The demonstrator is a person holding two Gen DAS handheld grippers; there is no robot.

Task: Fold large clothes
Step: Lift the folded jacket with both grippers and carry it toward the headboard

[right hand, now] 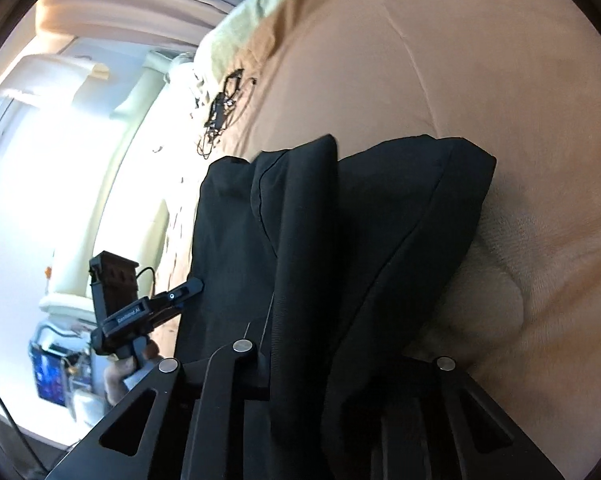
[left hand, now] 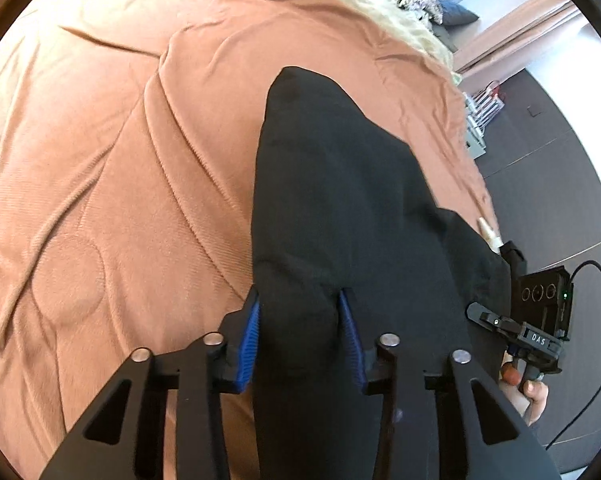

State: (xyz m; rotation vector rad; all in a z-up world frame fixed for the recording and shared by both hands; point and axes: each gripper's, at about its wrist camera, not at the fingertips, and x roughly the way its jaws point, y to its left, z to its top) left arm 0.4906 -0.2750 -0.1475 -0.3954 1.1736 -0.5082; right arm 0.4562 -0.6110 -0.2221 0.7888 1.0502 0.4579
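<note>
Black matte garment [left hand: 340, 200] bunches, clamped in left claw [left hand: 300, 320]; right claw [right hand: 320, 380] apparently buried, grip unclear.

Both views are bent strongly by the fisheye lens and are ringed by a dark vignette at the corners. The left wrist view is evenly lit by daylight; the weave of the bed cover [left hand: 112, 168] is rendered sharply, while the black garment [left hand: 340, 200] is shown almost without detail. Soft shadows are cast in the cover's creases. In the right wrist view the left side is blown out by glare from a window [right hand: 56, 168], colours are washed pale, and the garment's folds [right hand: 380, 240] are seen slightly blurred and underexposed.
</note>
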